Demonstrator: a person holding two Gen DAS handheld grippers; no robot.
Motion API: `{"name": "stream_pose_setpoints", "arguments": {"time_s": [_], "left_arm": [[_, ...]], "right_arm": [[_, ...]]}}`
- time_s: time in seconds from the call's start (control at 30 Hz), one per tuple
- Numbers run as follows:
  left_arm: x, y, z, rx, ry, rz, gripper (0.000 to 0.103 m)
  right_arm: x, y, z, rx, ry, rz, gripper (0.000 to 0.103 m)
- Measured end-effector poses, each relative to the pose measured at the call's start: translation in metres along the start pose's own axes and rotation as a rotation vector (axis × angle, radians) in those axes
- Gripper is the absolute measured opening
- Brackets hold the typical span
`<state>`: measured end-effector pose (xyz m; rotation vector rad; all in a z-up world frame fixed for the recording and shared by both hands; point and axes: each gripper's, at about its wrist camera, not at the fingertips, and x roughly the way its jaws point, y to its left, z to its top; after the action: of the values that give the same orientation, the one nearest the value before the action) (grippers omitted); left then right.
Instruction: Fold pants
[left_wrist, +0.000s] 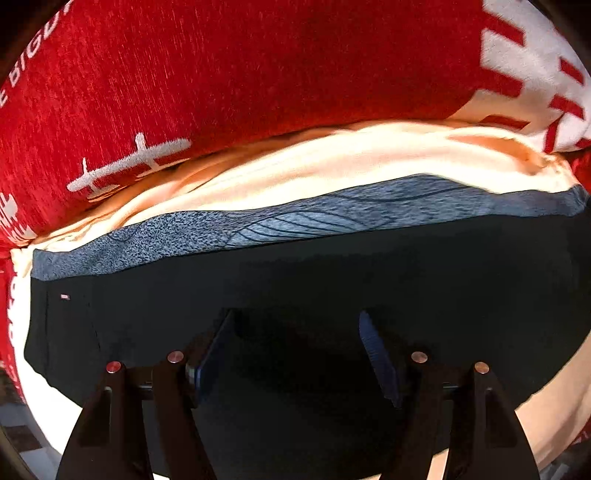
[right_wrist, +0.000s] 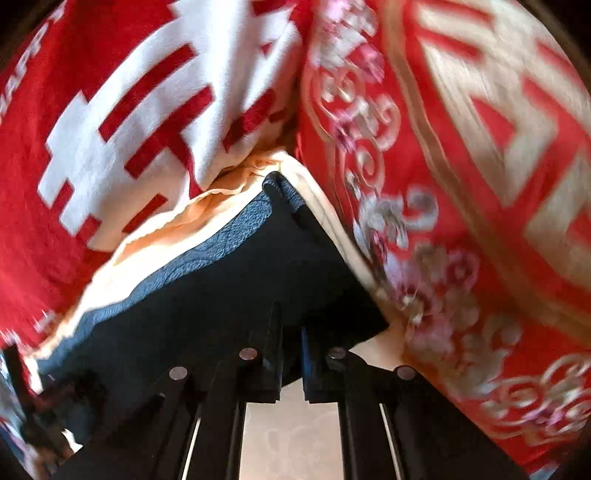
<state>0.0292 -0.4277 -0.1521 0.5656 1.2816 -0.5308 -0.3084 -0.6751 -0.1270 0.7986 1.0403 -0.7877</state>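
Note:
The black pants (left_wrist: 295, 280) lie flat on a cream sheet (left_wrist: 332, 162), with a grey heathered inner layer (left_wrist: 295, 218) showing along their far edge. My left gripper (left_wrist: 295, 325) hovers open over the black fabric, its jaws wide apart with nothing between them. In the right wrist view the pants (right_wrist: 229, 280) taper to a far corner. My right gripper (right_wrist: 291, 332) has its jaws nearly together at the pants' near right edge; the edge runs between the fingers, so it looks shut on the fabric.
A red blanket with white lettering and symbols (left_wrist: 221, 74) lies behind the sheet. A red patterned cloth with gold and pink ornaments (right_wrist: 461, 184) lies to the right. Pale floor (right_wrist: 291, 443) shows below the right gripper.

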Motion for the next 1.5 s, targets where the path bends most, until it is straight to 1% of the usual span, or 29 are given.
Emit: {"name": "stream_pose_setpoints", "arguments": {"time_s": [0.03, 0.1, 0.13, 0.23, 0.27, 0.3, 0.33, 0.4, 0.47, 0.53, 0.6, 0.63, 0.67, 0.73, 0.77, 0.8, 0.83, 0.87, 0.93, 0.97, 1.07, 1.13, 1.2, 1.23, 1.27, 1.37, 1.4, 1.43, 1.5], "left_arm": [[0.001, 0.003, 0.002, -0.009, 0.003, -0.004, 0.07], [-0.003, 0.008, 0.008, -0.007, -0.004, 0.005, 0.07], [-0.008, 0.013, 0.011, 0.003, -0.029, 0.011, 0.07], [-0.01, 0.028, 0.015, -0.007, -0.045, 0.018, 0.07], [-0.009, 0.033, 0.017, -0.017, -0.041, 0.018, 0.07], [-0.006, 0.036, 0.019, -0.032, -0.034, 0.021, 0.07], [-0.003, 0.04, 0.022, -0.047, -0.028, 0.015, 0.07], [0.0, 0.043, 0.028, -0.083, -0.032, -0.019, 0.07], [0.002, 0.034, 0.036, -0.082, -0.051, -0.035, 0.07], [0.009, 0.025, 0.043, -0.07, -0.064, -0.022, 0.07], [0.021, 0.021, 0.049, -0.079, -0.065, -0.003, 0.07], [0.024, 0.022, 0.051, -0.092, -0.08, 0.004, 0.07], [0.026, 0.026, 0.054, -0.105, -0.093, 0.015, 0.07], [0.033, 0.03, 0.061, -0.13, -0.09, 0.036, 0.071], [0.036, 0.036, 0.064, -0.147, -0.09, 0.031, 0.071], [0.038, 0.044, 0.065, -0.157, -0.087, 0.032, 0.073], [0.041, 0.051, 0.066, -0.162, -0.081, 0.04, 0.077], [0.042, 0.059, 0.067, -0.167, -0.076, 0.059, 0.081], [0.037, 0.074, 0.064, -0.176, -0.063, 0.077, 0.081], [0.032, 0.082, 0.062, -0.18, -0.058, 0.077, 0.081], [0.017, 0.106, 0.046, -0.156, -0.05, 0.108, 0.081], [0.007, 0.128, 0.025, -0.148, -0.032, 0.134, 0.081], [0.001, 0.146, 0.011, -0.16, -0.012, 0.148, 0.081], [-0.001, 0.16, 0.003, -0.168, -0.004, 0.157, 0.081], [-0.003, 0.17, -0.012, -0.175, 0.003, 0.165, 0.081], [-0.003, 0.2, -0.037, -0.196, 0.033, 0.183, 0.081], [0.002, 0.205, -0.042, -0.196, 0.04, 0.185, 0.081], [0.003, 0.214, -0.048, -0.193, 0.043, 0.184, 0.081], [0.002, 0.223, -0.053, -0.182, 0.043, 0.174, 0.081]], "right_arm": [[0.009, -0.005, 0.0, 0.011, 0.045, -0.013, 0.013], [0.031, -0.021, -0.005, 0.087, 0.185, -0.014, 0.021], [0.028, -0.026, -0.007, 0.119, 0.189, 0.013, 0.022], [-0.002, -0.013, -0.012, 0.034, 0.13, 0.072, 0.025], [-0.013, -0.003, -0.015, -0.015, 0.115, 0.118, 0.027], [-0.02, 0.009, -0.015, -0.064, 0.111, 0.156, 0.032], [-0.021, 0.017, -0.015, -0.095, 0.111, 0.174, 0.035], [-0.016, 0.049, -0.008, -0.197, 0.135, 0.249, 0.037], [-0.001, 0.082, -0.001, -0.28, 0.169, 0.314, 0.037], [0.02, 0.118, -0.001, -0.357, 0.212, 0.337, 0.037], [0.049, 0.148, -0.004, -0.398, 0.252, 0.359, 0.037], [0.06, 0.154, -0.006, -0.41, 0.266, 0.357, 0.037], [0.071, 0.161, -0.008, -0.423, 0.265, 0.333, 0.037], [0.084, 0.157, -0.012, -0.424, 0.233, 0.291, 0.03], [0.089, 0.155, -0.002, -0.403, 0.216, 0.291, 0.027], [0.089, 0.149, 0.003, -0.383, 0.203, 0.278, 0.026], [0.089, 0.14, 0.01, -0.362, 0.186, 0.26, 0.026], [0.088, 0.127, 0.018, -0.345, 0.158, 0.22, 0.026], [0.089, 0.107, 0.03, -0.331, 0.121, 0.109, 0.026], [0.089, 0.092, 0.038, -0.291, 0.118, 0.079, 0.026], [0.071, 0.069, 0.044, -0.191, 0.126, 0.105, 0.03], [0.054, 0.065, 0.034, -0.176, 0.142, 0.182, 0.03], [0.036, 0.07, 0.007, -0.164, 0.19, 0.297, 0.035], [0.032, 0.074, -0.003, -0.16, 0.21, 0.332, 0.037], [0.026, 0.082, -0.021, -0.155, 0.244, 0.386, 0.04], [0.011, 0.117, -0.078, -0.166, 0.34, 0.497, 0.041], [0.009, 0.128, -0.095, -0.168, 0.365, 0.526, 0.041], [0.006, 0.129, -0.106, -0.168, 0.387, 0.555, 0.041], [0.012, 0.154, -0.138, -0.165, 0.434, 0.608, 0.041]]}}
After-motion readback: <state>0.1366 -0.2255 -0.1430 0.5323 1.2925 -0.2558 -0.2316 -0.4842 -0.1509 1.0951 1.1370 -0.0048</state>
